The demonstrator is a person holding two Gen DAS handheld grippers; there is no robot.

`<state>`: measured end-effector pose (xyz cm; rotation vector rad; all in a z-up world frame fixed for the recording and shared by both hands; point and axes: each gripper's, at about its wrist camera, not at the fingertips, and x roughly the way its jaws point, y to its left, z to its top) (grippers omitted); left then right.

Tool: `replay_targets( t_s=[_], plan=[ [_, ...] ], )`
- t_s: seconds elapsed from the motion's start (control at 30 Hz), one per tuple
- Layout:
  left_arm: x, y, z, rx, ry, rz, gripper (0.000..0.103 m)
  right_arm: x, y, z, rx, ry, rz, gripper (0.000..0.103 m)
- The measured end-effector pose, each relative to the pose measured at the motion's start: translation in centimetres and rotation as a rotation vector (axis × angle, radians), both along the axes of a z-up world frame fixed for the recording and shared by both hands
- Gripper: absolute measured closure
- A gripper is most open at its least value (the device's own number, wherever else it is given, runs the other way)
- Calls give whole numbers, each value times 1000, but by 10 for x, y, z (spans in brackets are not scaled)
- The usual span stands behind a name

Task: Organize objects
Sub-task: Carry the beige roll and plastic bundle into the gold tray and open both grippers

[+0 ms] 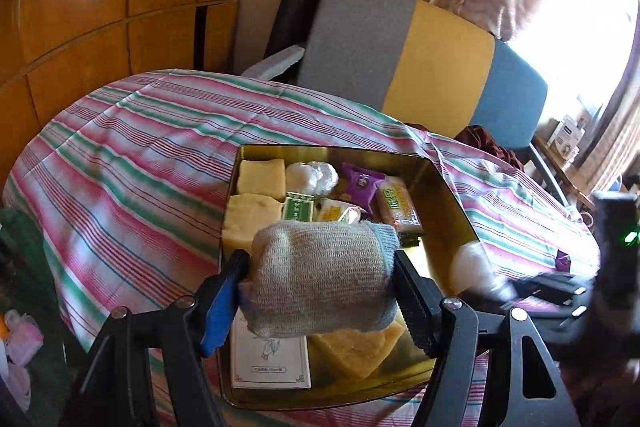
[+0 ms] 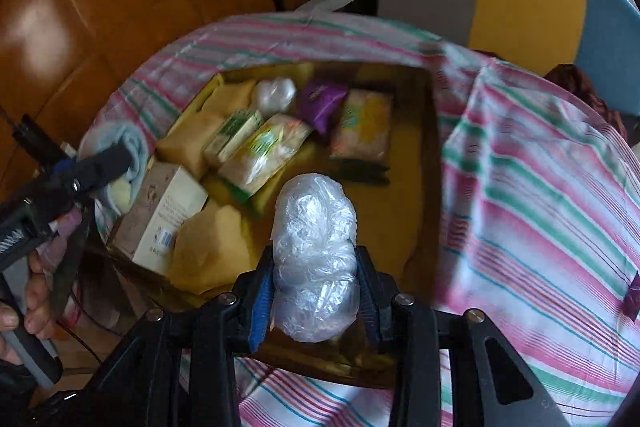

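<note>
Right wrist view: right gripper [image 2: 316, 291] was pinching the plastic-wrapped bundle [image 2: 314, 259], long axis pointing away, right over the tin's [image 2: 434, 131] bare near corner; left gripper [image 1: 320, 279] clamped the rolled cloth [image 1: 320, 275].

The gold tin's [image 2: 434, 131] right half lay bare; snack packets [image 2: 362, 125] and yellow sponges [image 2: 208, 251] crowded its left side.

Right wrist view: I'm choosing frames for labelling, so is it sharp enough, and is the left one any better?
Right wrist view: motion blur smears the gold tin and its packets; only the clear plastic bundle in the right gripper is crisp. Left wrist view: sharper, rolled grey cloth clear, but the window is blown out and the edges bend.
</note>
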<state>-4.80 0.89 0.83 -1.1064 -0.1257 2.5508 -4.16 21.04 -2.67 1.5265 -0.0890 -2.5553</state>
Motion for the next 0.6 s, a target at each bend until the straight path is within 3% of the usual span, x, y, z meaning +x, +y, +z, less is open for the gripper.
replay_targets(
  t_s=[0.23,0.33,0.6],
  plan=[
    [-11,24,-4,-1,-5,-53,32,-5,-18,-27,6,-71,43,64],
    [-19,40,-9,-21,-21,-85,32,1,-15,-29,-25,-71,50,56],
    [-39,81,-28,-76,-54,-129,31,22,4,-6,-62,9,9,53]
  ],
)
